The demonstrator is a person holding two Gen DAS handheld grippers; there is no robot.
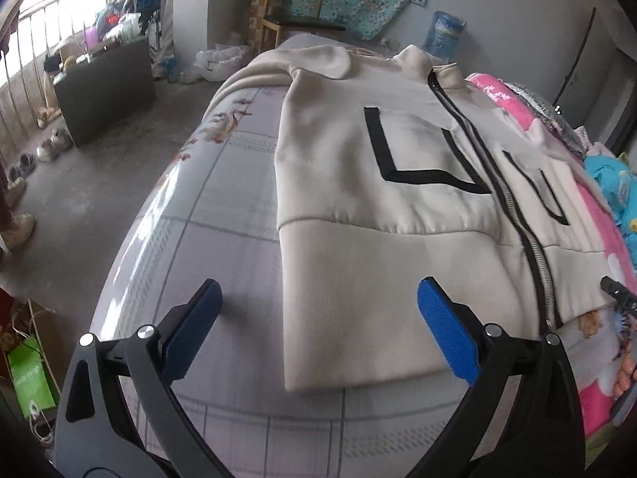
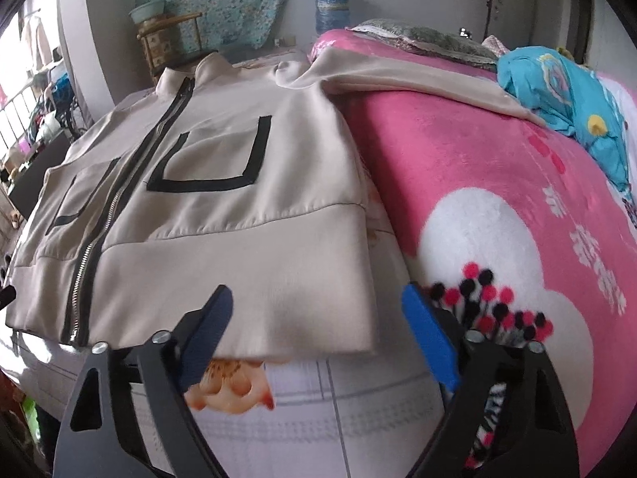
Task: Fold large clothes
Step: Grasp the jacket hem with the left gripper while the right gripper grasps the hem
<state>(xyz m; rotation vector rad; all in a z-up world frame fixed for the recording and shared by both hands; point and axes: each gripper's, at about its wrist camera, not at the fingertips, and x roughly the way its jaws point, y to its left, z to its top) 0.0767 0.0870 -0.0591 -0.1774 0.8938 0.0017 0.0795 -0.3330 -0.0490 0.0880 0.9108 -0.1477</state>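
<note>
A beige zip-up jacket with black pocket trim lies face up on the bed, collar far, hem near. It also shows in the right wrist view. Its left sleeve lies across the far bed edge; its right sleeve lies over the pink blanket. My left gripper is open, jaws wide, just above the hem's left corner. My right gripper is open, jaws wide, just above the hem's right corner. Neither holds anything. The right gripper's tip shows at the left view's right edge.
A grey patterned bed sheet covers the bed. A pink blanket lies along the right side, with a blue garment and pillow behind. The floor, a dark cabinet, shoes and a chair are left and beyond.
</note>
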